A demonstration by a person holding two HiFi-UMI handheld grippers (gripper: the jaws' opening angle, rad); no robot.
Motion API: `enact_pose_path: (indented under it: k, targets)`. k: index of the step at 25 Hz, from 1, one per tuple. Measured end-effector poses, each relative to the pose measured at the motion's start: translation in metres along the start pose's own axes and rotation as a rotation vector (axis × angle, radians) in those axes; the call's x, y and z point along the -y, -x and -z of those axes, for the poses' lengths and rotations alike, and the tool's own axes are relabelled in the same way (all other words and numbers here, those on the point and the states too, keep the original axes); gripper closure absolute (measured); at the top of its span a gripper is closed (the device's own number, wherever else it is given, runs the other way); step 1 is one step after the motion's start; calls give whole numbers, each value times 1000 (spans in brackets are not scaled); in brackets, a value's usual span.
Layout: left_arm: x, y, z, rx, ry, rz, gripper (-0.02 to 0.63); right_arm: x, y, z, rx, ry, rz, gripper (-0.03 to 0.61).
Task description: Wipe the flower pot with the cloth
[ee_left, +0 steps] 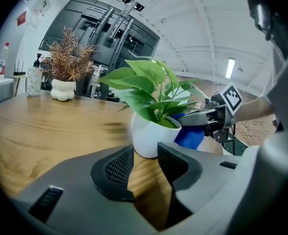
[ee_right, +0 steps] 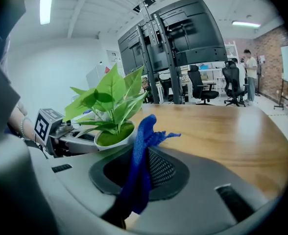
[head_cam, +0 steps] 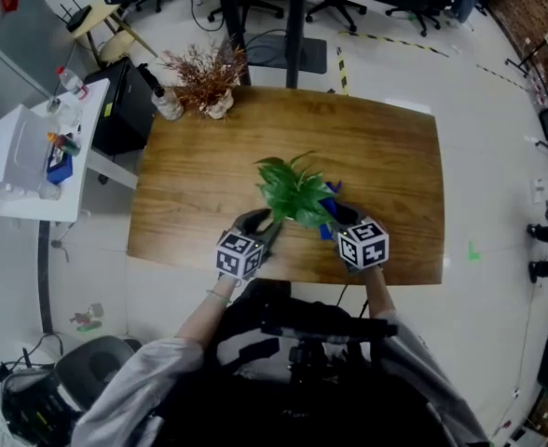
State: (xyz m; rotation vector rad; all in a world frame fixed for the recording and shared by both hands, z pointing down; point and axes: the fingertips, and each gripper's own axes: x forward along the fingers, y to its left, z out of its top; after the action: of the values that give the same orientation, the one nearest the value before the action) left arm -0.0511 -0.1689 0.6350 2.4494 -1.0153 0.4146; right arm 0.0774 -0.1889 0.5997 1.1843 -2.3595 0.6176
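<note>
Pot [ee_left: 148,137], white and holding a green plant [head_cam: 293,189], stands on the table [head_cam: 386,156] near its front edge, between the two grippers. The left gripper [ee_left: 145,154] sits at the pot's left side with its jaws apart. Only bare wood shows between them, and the pot stands just past their tips. The right gripper [ee_right: 143,155] is at the pot's right side, its jaws clamped on the blue cloth [ee_right: 143,141], which bunches up above the pads. The cloth is just beside the pot's wall; contact cannot be told.
</note>
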Motion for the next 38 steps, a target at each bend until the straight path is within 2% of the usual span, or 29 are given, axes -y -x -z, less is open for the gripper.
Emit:
enact_pose_path:
  k: [6, 13, 17, 25, 31, 35, 38]
  targets:
    - [-13, -2, -10, -4, -40, -11, 456, -9, -21, -11, -12, 75, -77, 502]
    - [-25, 1, -13, 2, -28, -27, 456, -29, -16, 14, -59, 17, -98, 503]
    - [-23, -1, -16, 15, -20, -24, 522, -49, -8, 28, -75, 0, -111, 503]
    - [-26, -3, -16, 26, -8, -24, 525, -68, -13, 51, -113, -49, -116, 502]
    - [-19, 0, -12, 28, -3, -24, 525, -30, 0, 30, -59, -73, -20, 503]
    - [-16, 1, -8, 22, -3, -19, 525, -5, -4, -2, -15, 0, 1, 502]
    - [-17, 1, -11, 25, -3, -20, 525, 2, -12, -24, 7, 60, -19, 503]
